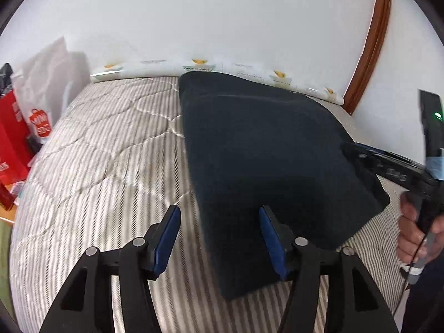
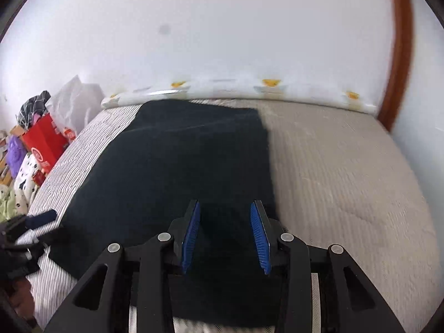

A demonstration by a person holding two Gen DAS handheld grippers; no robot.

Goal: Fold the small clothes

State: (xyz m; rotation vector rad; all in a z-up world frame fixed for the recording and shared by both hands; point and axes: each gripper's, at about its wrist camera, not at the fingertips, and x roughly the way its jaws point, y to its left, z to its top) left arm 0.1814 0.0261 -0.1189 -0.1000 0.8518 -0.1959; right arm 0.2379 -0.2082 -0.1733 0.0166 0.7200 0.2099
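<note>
Bedding fills most of what I see: a striped quilted mattress [image 1: 97, 166] runs up to a white wall [image 1: 222, 14], with a brown wooden door frame [image 1: 371, 41] curving at the right. Along the wall edge lies a white cloth with yellow prints [image 1: 199, 65].

Flat on the mattress sits the dark garment [image 1: 263, 152], a navy-black piece already folded into a rough rectangle, its far edge close to the printed cloth. From my right camera it spreads across the left and middle of the mattress, bare mattress lying to its right.

Off the left side of the mattress I see a clutter of things: a white plastic bag [image 1: 47, 83], a red bag [image 1: 11, 144], and in the right view a purple fluffy item [image 2: 15, 151] and spotted fabric [image 2: 26, 177].

My left gripper [image 1: 219, 238] hangs over the near left edge of the garment with its blue pads apart, nothing pinched; one pad is over mattress, the other over cloth. My right gripper [image 2: 226, 236] hovers above the garment's near right part, pads parted and gripping nothing. A hand [image 1: 416, 230] on the right gripper's handle shows at the edge of the left view.
</note>
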